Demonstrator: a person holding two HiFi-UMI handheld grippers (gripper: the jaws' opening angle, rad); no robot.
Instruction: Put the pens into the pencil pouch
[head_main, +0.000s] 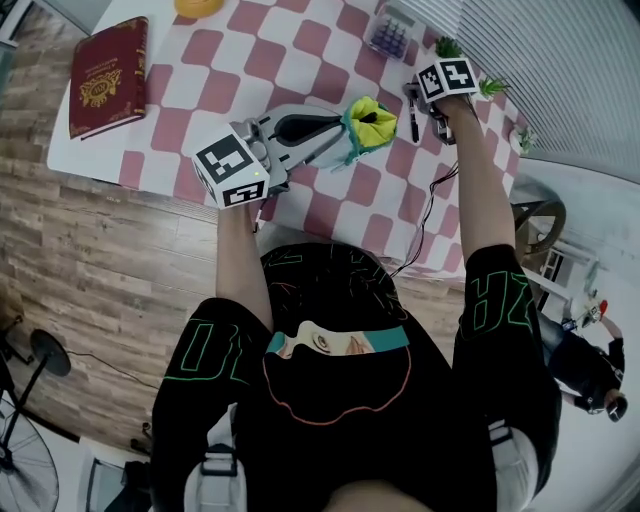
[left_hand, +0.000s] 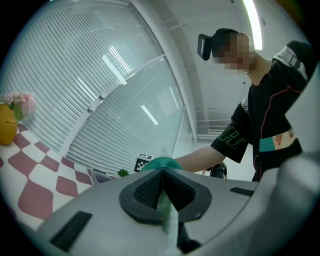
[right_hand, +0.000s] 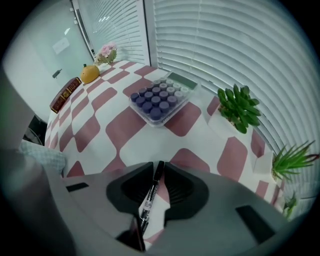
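A green and yellow pencil pouch (head_main: 366, 124) stands open on the pink-checked table (head_main: 330, 80). My left gripper (head_main: 338, 142) lies level beside it, shut on the pouch's green edge (left_hand: 165, 212); its teal rim (left_hand: 160, 163) shows just past the jaws. A black pen (head_main: 413, 122) lies on the table to the right of the pouch. My right gripper (head_main: 432, 112) points steeply down over it. In the right gripper view the pen (right_hand: 152, 192) lies between the jaws of that gripper (right_hand: 159, 174), which stand apart with tablecloth showing beside the pen.
A calculator with purple keys (right_hand: 161, 97) sits beyond the right gripper, with small potted plants (right_hand: 238, 107) along the blinds. A red book (head_main: 108, 75) lies at the table's far left, a yellow object (right_hand: 90, 74) at the far end. The table's near edge borders wooden floor.
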